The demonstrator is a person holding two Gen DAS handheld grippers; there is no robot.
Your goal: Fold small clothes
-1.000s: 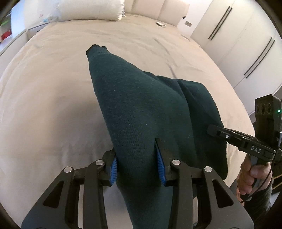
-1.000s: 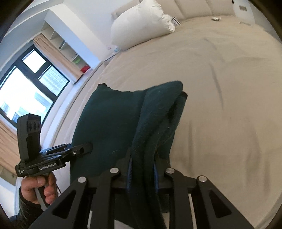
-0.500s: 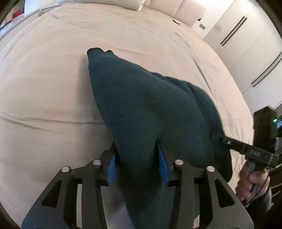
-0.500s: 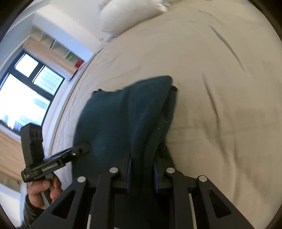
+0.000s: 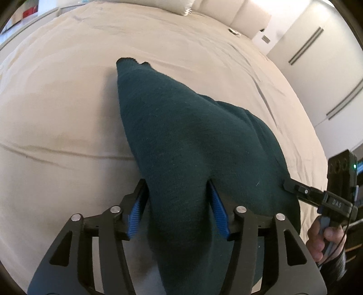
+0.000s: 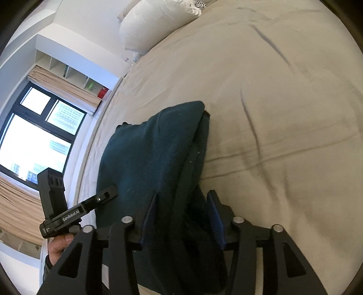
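A dark teal knitted garment (image 5: 181,140) lies stretched over the beige bed (image 5: 56,102), its far end resting on the sheet. My left gripper (image 5: 178,188) has its jaws apart with a thick fold of the garment between the blue pads. My right gripper (image 6: 182,199) also stands with jaws apart, layered folds of the same garment (image 6: 154,154) between its pads. Each gripper shows in the other's view, at the garment's near corners: the right one (image 5: 288,187) and the left one (image 6: 109,192).
White pillows (image 6: 156,20) lie at the head of the bed. White wardrobe doors (image 5: 329,68) stand on the right side. A window (image 6: 34,140) with shelves and curtains is on the left side. A small object (image 5: 233,31) lies on the bed near the headboard.
Both grippers have lowered the garment toward the bed. The right gripper's jaws have opened from a tight pinch, and the left gripper's jaws look slightly wider.
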